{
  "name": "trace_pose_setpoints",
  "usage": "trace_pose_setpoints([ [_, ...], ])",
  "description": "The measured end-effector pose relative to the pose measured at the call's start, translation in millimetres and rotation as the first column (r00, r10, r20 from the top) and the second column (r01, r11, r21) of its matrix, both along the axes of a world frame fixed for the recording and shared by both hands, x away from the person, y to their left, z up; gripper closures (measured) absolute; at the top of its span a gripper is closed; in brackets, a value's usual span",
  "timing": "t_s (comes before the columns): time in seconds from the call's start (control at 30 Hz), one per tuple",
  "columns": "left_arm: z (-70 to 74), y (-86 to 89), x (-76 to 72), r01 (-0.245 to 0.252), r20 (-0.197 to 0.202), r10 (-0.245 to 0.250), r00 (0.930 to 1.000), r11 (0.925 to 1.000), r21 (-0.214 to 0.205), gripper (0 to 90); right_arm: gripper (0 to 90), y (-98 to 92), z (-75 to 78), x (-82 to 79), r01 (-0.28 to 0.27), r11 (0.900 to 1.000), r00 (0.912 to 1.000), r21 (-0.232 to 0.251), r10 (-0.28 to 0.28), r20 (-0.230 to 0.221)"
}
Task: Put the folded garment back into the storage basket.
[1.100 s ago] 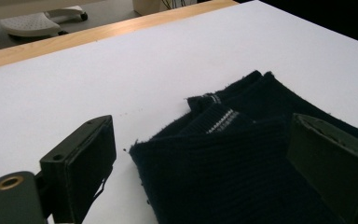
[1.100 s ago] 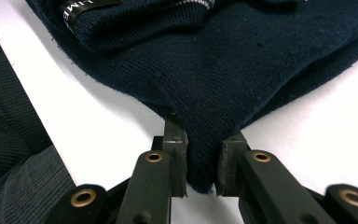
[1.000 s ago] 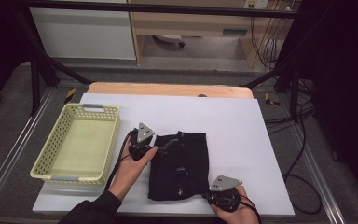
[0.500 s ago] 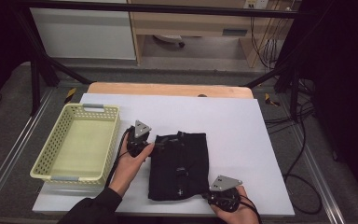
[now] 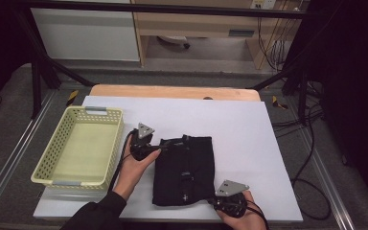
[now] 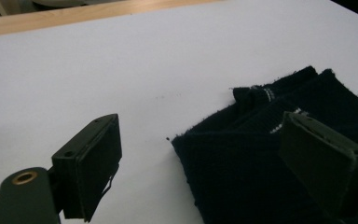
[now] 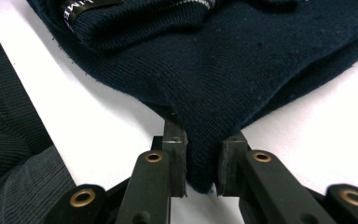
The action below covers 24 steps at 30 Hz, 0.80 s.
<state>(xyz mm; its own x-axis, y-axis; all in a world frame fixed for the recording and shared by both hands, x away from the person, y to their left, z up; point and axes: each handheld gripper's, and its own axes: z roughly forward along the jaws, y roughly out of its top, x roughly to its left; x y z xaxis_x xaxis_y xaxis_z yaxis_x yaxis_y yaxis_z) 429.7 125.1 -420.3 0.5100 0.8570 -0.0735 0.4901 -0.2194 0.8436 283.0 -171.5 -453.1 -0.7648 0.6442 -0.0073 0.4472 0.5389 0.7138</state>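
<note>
Two tongs work one folded dark knit garment (image 5: 184, 170) that lies on the white sheet covering the table (image 5: 249, 124), a little toward the near edge and just right of the yellow basket (image 5: 79, 148). Nearest the person, at the garment's near right corner, the right gripper (image 5: 219, 203) is clamped on the cloth: in the right gripper view its two black jaws pinch a tuck of the navy knit (image 7: 200, 154) between them, and the rest of the garment spreads away from the jaws, up and forward. So the garment's long axis runs from that held near corner toward the far edge of the table.

Farther off, the left gripper (image 5: 154, 149) sits at the garment's far left corner. Its jaws stand wide apart and have just been closing a little; in the left gripper view the left jaw rests over bare white sheet while the right jaw overlaps the dark cloth (image 6: 242, 172), so the garment's left edge and far corner lie between the jaws, untouched by the pads as far as can be told.

My reading is that the coming move turns on this: the cloth lies to the right of the left gripper's gap, so that hand, the nearer one to the free far corner, has to close there.
</note>
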Motion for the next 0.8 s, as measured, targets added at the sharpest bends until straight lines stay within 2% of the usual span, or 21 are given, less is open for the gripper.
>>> trace_pose_setpoints([
  [0.1, -6.4, -3.2, 3.0, 0.022, -0.024, -0.022, 0.9995, 0.9998, 0.000, 16.5, 77.7, -0.1, -0.1, 0.2, 0.000, 1.0000, 1.0000, 0.001, 0.000, -0.001],
  [0.17, -12.5, -7.1, 4.7, 0.043, -0.045, -0.042, 0.9981, 0.9989, 0.018, 16.3, 77.7, -0.2, -0.1, 0.3, 0.000, 1.0000, 1.0000, 0.001, 0.000, -0.001],
  [0.2, -20.3, -10.3, 5.5, 0.062, -0.067, -0.061, 0.9959, 0.9979, 0.020, 16.2, 77.7, -0.1, -0.1, 0.2, 0.000, 1.0000, 1.0000, 0.001, 0.000, -0.001],
  [0.23, -20.3, -10.3, 5.5, 0.062, -0.067, -0.061, 0.9959, 0.9979, 0.020, 16.2, 77.7, -0.1, -0.1, 0.2, 0.000, 1.0000, 1.0000, 0.001, 0.000, -0.001],
  [0.37, -30.9, -12.0, 7.9, 0.111, -0.143, -0.118, 0.9826, 0.9923, -0.055, 21.6, 77.6, -0.2, -0.2, 0.3, -0.001, 1.0000, 1.0000, 0.002, 0.001, -0.001],
  [0.5, -32.7, -15.5, 9.1, 0.135, -0.187, -0.152, 0.9706, 0.9860, -0.097, 29.9, 77.5, -0.4, -0.3, 0.9, 0.000, 1.0000, 1.0000, 0.007, 0.000, -0.007],
  [0.63, -30.7, -17.2, 10.0, 0.145, -0.203, -0.163, 0.9656, 0.9843, -0.101, 34.0, 78.0, -1.2, 0.0, 1.9, -0.006, 0.9999, 0.9999, 0.012, 0.007, -0.012],
  [0.8, -21.1, -13.8, 9.8, 0.163, -0.209, -0.185, 0.9603, 0.9796, -0.118, 50.6, 79.3, -0.6, 2.4, 0.3, -0.018, 0.9998, 0.9997, 0.008, 0.018, 0.015],
])
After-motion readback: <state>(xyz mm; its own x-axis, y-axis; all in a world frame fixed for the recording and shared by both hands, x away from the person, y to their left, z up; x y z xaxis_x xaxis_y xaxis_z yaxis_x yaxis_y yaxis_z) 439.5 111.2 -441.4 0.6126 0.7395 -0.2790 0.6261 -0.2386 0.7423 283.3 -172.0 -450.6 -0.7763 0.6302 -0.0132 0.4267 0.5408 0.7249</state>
